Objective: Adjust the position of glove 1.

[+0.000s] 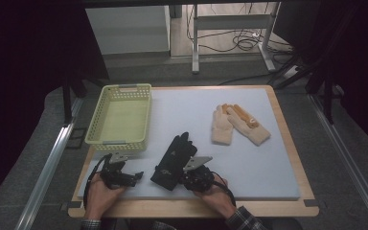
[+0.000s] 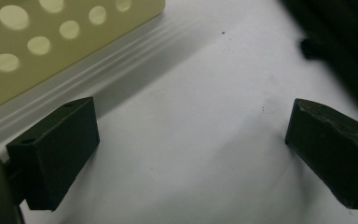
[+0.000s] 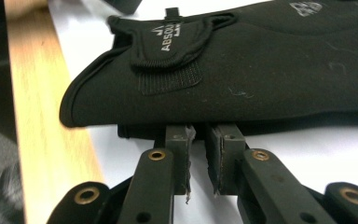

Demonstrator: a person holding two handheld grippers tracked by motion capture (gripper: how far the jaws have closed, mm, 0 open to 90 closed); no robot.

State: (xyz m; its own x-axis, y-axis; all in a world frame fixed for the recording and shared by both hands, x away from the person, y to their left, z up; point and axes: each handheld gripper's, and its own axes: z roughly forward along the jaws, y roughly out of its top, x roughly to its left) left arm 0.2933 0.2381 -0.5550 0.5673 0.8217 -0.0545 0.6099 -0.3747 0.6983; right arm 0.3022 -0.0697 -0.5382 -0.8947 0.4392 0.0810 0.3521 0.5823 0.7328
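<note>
Right gripper view: jaws nearly closed, tips apparently under black glove (image 3: 261, 70) edge.

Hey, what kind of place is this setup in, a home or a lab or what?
Probably a lab or workshop recording station, not a home: a white mat on a wooden table walled by dark curtains, loose cables on the floor behind, and staged props, a yellow basket and gloves.

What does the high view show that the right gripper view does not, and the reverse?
High view: the yellow basket and the pair of beige gloves. Right gripper view: the printed strap on the cuff of the black glove, and the right tool with its jaws close together at the cuff edge. Both: that glove, the white mat, the wooden table edge.
</note>
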